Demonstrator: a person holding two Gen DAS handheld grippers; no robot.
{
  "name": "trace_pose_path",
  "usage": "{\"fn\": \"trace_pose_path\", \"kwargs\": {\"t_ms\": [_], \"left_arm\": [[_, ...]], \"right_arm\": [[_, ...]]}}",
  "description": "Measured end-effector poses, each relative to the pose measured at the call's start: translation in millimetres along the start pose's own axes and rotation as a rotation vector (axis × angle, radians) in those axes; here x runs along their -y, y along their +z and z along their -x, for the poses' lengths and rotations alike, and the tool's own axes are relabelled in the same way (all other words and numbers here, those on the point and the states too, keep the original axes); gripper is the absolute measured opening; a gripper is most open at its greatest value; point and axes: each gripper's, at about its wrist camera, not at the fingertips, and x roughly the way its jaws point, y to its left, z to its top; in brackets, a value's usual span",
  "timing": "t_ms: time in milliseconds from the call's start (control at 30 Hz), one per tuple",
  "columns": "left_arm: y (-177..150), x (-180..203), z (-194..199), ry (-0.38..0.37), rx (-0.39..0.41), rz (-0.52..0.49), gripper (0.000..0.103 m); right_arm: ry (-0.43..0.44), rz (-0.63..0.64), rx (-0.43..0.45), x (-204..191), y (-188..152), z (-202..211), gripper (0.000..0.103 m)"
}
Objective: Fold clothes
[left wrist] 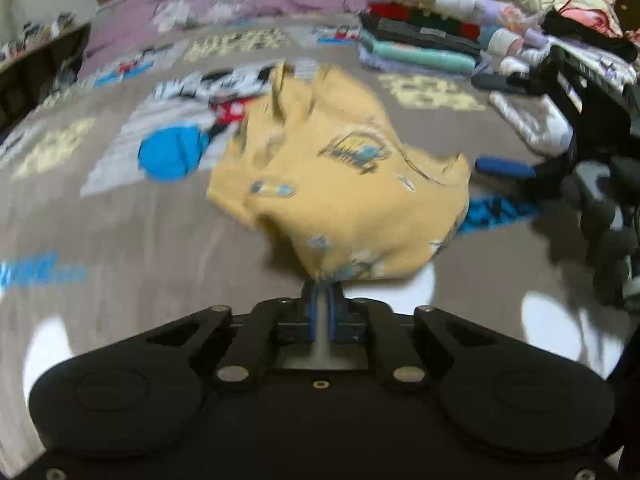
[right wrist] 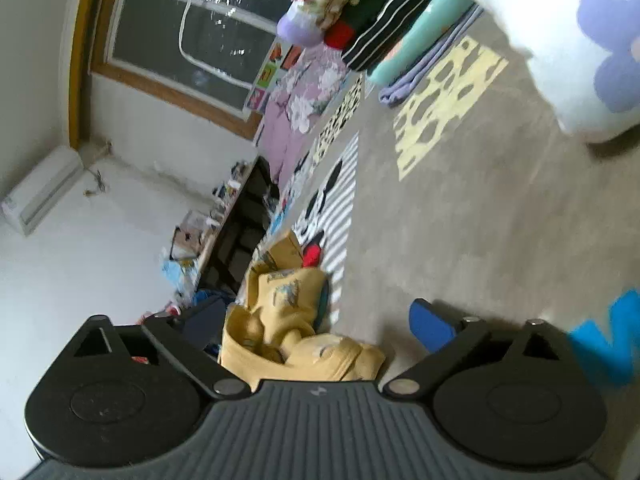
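A yellow printed garment (left wrist: 344, 184) lies bunched on the grey cartoon bedspread (left wrist: 120, 220). My left gripper (left wrist: 320, 280) is shut on the garment's near edge and pulls it into a peak. The right gripper (left wrist: 504, 168) shows at the right of the left wrist view with blue fingers open, just beside the garment's right edge. In the right wrist view the garment (right wrist: 288, 320) lies crumpled between my open right gripper's (right wrist: 320, 320) spread fingers (right wrist: 432, 328), which hold nothing.
A stack of folded clothes (left wrist: 424, 36) sits at the bed's far right, also in the right wrist view (right wrist: 404, 32). A white pillow with purple flowers (right wrist: 580, 40) is near it. A dark shelf (right wrist: 236, 236) and a window (right wrist: 180, 28) stand beyond the bed.
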Motion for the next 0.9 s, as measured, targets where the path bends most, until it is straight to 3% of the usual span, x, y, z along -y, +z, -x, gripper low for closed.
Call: {"fn": "trace_pose_path", "kwargs": {"t_ms": [200,333,567,633,900], "left_arm": [[-4,-1,19,-0.041,-0.006,0.009,0.005],[7,-5,44,-0.060,0.052,0.038,0.053],[54,-4,47,-0.089,0.122,0.061,0.055],[71,-3,34,-0.083,0.113,0.072,0.055],[126,2,-23,-0.026,0.062,0.135,0.055]], "right_arm": [[-0.020,0.055,-0.056,-9,-9,-1,0.089],[-0.039,0.060,-0.065,-8,-11,2,0.082],[-0.060,0.076,-0.084,-7,-12,1,0.077],[-0.087,0.102,-0.088,-9,-14,0,0.071],[-0.099,0.140,-0.108,-11,-17,-4,0.067]]}}
